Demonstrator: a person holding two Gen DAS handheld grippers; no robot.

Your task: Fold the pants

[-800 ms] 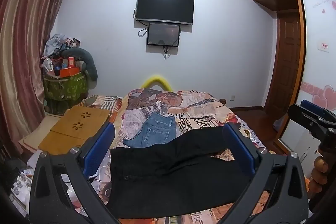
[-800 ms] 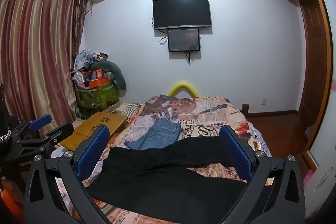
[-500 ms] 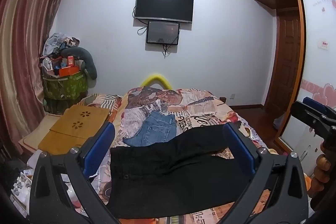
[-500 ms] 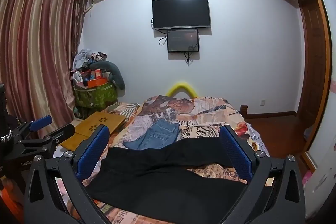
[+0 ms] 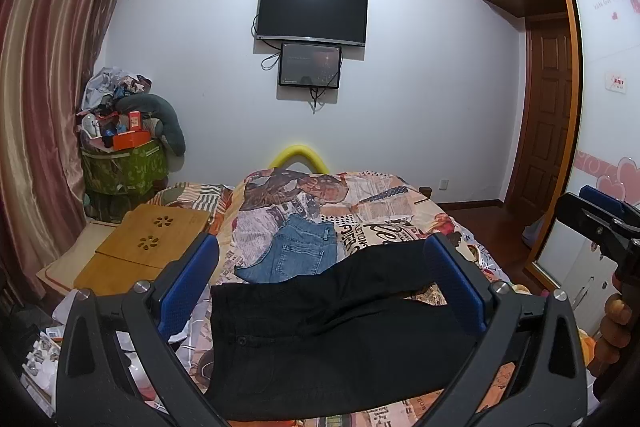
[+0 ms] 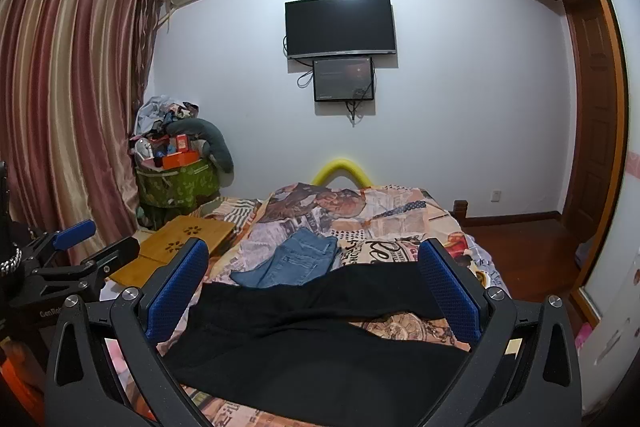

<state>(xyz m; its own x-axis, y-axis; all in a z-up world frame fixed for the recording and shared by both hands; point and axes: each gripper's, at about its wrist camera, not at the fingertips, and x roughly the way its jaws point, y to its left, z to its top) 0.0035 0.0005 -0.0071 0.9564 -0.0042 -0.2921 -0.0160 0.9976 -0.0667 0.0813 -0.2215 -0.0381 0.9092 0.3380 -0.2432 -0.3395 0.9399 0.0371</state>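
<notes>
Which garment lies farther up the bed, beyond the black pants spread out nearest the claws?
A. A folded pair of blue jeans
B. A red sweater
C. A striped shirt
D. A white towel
A: a folded pair of blue jeans lies on the printed bedspread just beyond the black pants, its back pocket showing; no sweater, towel or shirt lies there.

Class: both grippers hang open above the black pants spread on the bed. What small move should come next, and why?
Probably lower the left gripper to the waistband end of the black pants, near the button. Both it and the right gripper are open and empty, and the pants lie unfolded, so nothing can fold until an edge is gripped.
</notes>
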